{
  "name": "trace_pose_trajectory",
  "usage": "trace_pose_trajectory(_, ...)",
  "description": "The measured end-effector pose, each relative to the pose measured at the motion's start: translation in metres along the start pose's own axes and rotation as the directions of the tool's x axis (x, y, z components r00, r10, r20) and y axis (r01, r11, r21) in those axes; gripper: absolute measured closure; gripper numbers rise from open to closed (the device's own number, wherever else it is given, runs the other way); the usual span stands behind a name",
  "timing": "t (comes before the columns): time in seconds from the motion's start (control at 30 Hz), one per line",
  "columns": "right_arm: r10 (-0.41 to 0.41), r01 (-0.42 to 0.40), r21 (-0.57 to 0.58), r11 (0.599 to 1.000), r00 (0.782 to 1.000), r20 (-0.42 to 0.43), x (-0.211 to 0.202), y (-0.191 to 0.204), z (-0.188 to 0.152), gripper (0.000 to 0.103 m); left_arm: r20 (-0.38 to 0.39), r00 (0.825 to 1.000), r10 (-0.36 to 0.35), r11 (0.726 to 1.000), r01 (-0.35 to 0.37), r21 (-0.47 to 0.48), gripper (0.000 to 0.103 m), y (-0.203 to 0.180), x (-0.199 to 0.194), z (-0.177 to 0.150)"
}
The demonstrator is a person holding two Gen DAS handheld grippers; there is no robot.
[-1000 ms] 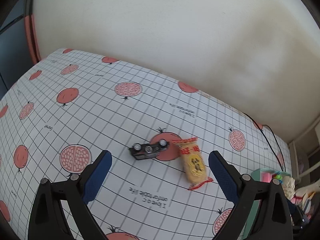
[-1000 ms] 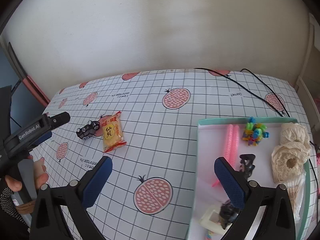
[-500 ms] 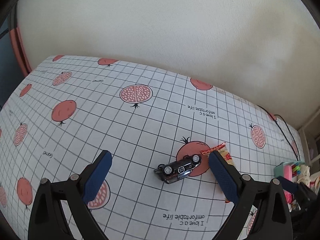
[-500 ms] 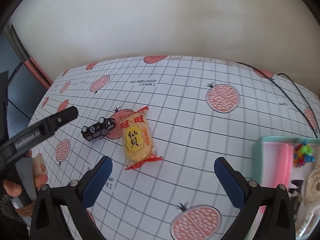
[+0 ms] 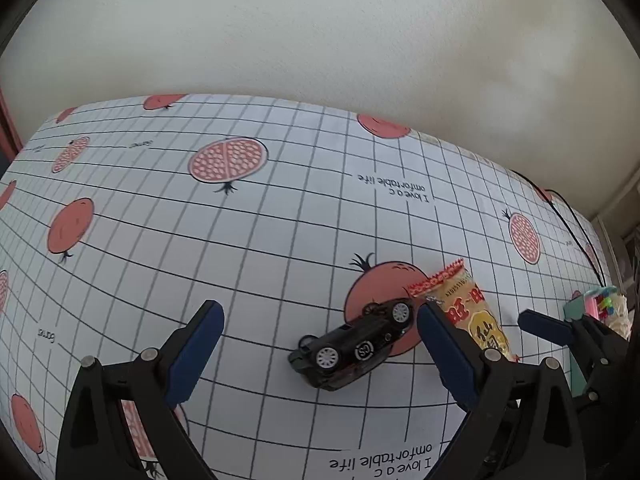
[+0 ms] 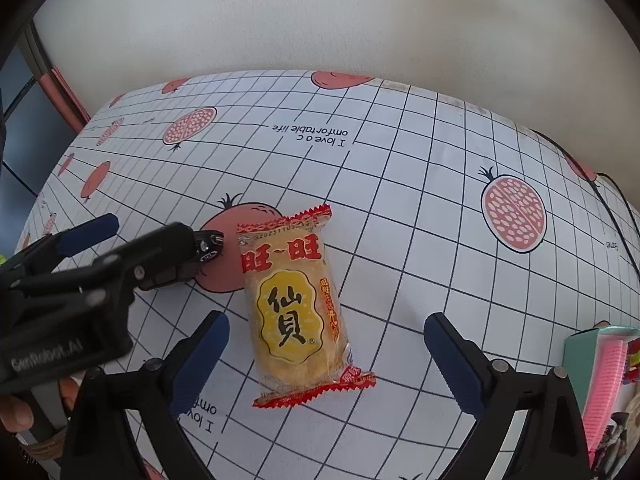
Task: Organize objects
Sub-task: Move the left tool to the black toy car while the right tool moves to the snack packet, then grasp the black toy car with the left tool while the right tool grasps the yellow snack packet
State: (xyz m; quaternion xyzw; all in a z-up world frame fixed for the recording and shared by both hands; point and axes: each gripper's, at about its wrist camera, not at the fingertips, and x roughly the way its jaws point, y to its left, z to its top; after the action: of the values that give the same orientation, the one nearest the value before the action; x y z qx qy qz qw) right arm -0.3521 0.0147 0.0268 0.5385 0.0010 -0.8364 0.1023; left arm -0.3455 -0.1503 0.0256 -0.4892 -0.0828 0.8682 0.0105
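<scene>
Left gripper [image 5: 318, 322]: jaws wide, empty; toy car [image 5: 354, 345] on its side between fingers. Right gripper [image 6: 326, 330]: jaws wide, empty; snack pack [image 6: 298, 306] between fingers, car at its 9 o'clock. Tray [image 6: 578, 346] at 3 o'clock.

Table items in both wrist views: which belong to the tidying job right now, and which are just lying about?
In play:
- toy car, lying on its side between the open left gripper fingers
- snack packet, in front of the open right gripper
- tray, holding sorted bits

Lying about:
- black cable at the table's far edge
</scene>
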Motion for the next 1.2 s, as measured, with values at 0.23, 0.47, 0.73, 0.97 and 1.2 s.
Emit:
trace_pose_trajectory(0.23, -0.022, 0.022, -0.008, 1.0, 1.0, 0.008, 0.004, -0.002, 0.003, 0.01, -0.029, 1.0, 0.006, 1.0, -0.005, 0.031, 0.006, -0.012, 0.01, -0.001)
trace_pose_trajectory(0.47, -0.046, 0.047, -0.018, 0.999, 0.999, 0.013, 0.002, -0.007, 0.005, 0.023, -0.031, 0.999, 0.027, 0.999, -0.026, 0.039, 0.006, -0.015, 0.011, 0.0)
trace_pose_trajectory(0.73, -0.086, 0.087, -0.026, 0.996, 0.996, 0.015, -0.002, -0.012, 0.005, 0.042, -0.027, 0.999, 0.037, 0.999, -0.036, 0.033, 0.007, -0.014, 0.012, -0.001)
trace_pose_trajectory(0.97, -0.091, 0.091, -0.008, 0.996, 0.996, -0.002, -0.006, -0.021, 0.007, 0.057, -0.031, 0.998, 0.06, 0.996, -0.058, 0.066, 0.023, -0.016, 0.01, -0.003)
trace_pose_trajectory(1.2, -0.093, 0.093, 0.007, 0.996, 0.995, -0.022, -0.011, -0.029, 0.003, 0.059, -0.038, 0.995, 0.093, 0.992, -0.089, 0.087, 0.045, -0.019, 0.007, -0.009)
